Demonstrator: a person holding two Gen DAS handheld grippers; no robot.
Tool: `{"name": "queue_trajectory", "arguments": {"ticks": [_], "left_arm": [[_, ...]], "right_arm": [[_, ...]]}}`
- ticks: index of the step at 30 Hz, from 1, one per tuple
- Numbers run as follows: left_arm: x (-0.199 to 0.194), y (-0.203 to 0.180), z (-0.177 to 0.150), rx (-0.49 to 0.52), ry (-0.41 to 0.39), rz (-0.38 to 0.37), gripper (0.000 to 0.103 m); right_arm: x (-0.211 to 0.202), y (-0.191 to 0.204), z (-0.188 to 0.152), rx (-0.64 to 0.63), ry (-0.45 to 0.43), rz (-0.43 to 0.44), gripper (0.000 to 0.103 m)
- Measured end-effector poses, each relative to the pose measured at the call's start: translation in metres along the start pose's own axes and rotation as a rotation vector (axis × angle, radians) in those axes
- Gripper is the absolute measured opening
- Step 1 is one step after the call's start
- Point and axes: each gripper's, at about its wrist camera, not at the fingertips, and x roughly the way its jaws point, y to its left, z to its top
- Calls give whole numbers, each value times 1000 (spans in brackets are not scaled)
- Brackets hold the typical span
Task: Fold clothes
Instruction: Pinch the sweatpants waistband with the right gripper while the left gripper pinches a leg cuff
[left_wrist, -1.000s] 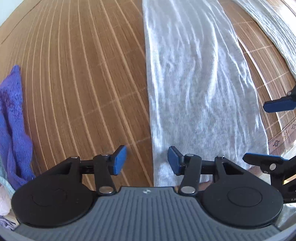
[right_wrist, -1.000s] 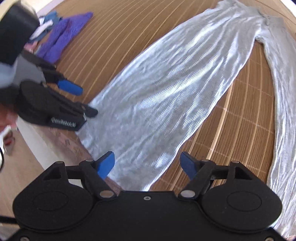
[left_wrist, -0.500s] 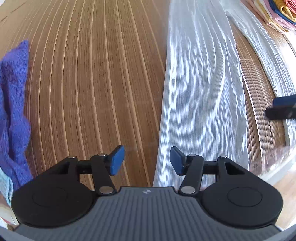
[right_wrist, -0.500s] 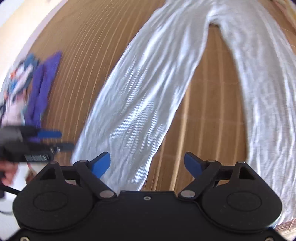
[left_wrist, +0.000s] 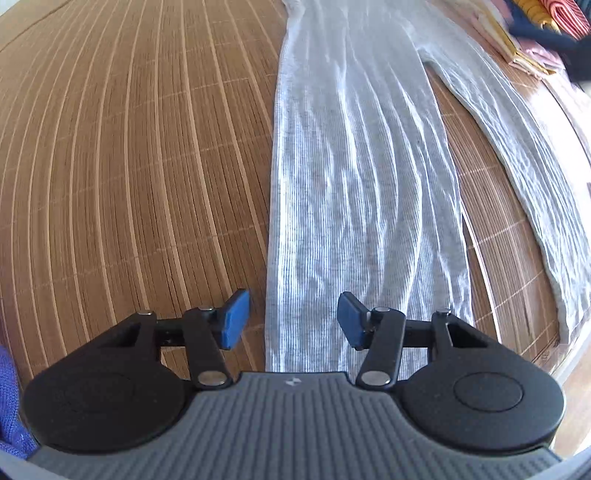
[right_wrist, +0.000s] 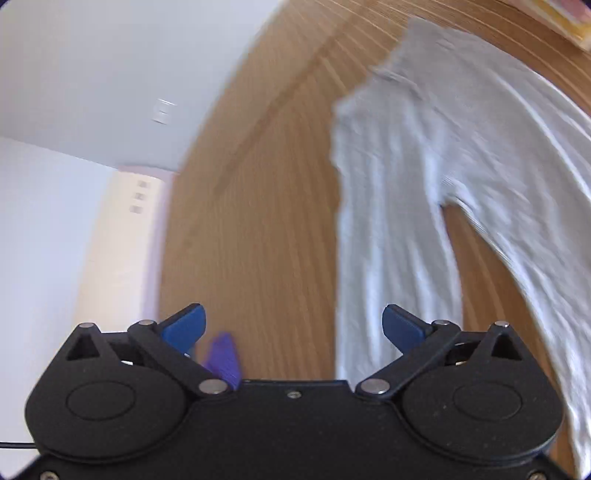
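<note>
A pair of light grey ribbed trousers (left_wrist: 354, 177) lies spread flat on a bamboo mat (left_wrist: 129, 166), legs pointing toward me. My left gripper (left_wrist: 291, 321) is open and empty, low over the hem of the left leg, its fingers either side of the leg's left edge. My right gripper (right_wrist: 291, 325) is open and empty, raised above the mat, with the trousers (right_wrist: 424, 177) to its right; this view is blurred.
A purple garment (left_wrist: 9, 398) lies at the left, also showing under the right gripper (right_wrist: 221, 356). A stack of folded clothes (left_wrist: 532, 33) sits at the far right. A white wall (right_wrist: 74, 92) lies beyond the mat.
The right gripper has swung left and lifted, now facing the wall, and has left the left wrist view. The left gripper has moved slightly forward along the trouser leg. Both stay open.
</note>
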Motion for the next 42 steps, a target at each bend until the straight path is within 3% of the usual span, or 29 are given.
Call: {"name": "queue_trajectory", "arguments": {"ticks": [2,4,8,13,18,22,25,27,28,31,32,33,35,42], "left_arm": [[-3,-5,-5,42,1,27,54],[0,-11,-4,72,-3,43,54],[2,-15,-4,67,-14,56,53],[-1,-19,-10,46,-35,74,47],[-12,-15,-20,7,-47,72,42],[-24,-11,-32,-1,-57,77,39],[-28,-12,-36,2,-57,71,25],[-28,-15,-36,2,-58,71,16],[-28,-17,-36,5,-60,73,11],[-30,-20,-38,7,-70,77,7],[-33,-19,-40,2,-75,75,6],[-34,-20,-41,5,-77,77,6],[-36,-25,-39,41,-80,68,5],[-62,-49,-29,93,-142,-67,5]], "right_arm": [[16,10,16,-44,52,-18,102],[34,23,35,-145,105,-128,102],[74,44,66,-390,117,-280,102],[133,62,96,-644,183,-360,98],[198,59,125,-679,283,-434,95],[241,58,134,-689,306,-536,94],[267,55,138,-694,339,-621,79],[281,51,136,-731,359,-711,58],[284,49,135,-744,361,-742,55],[282,43,137,-738,346,-754,49],[280,41,138,-737,342,-756,33],[278,40,139,-744,344,-754,6],[272,38,143,-757,349,-750,5],[215,45,165,-714,289,-664,5]]}}
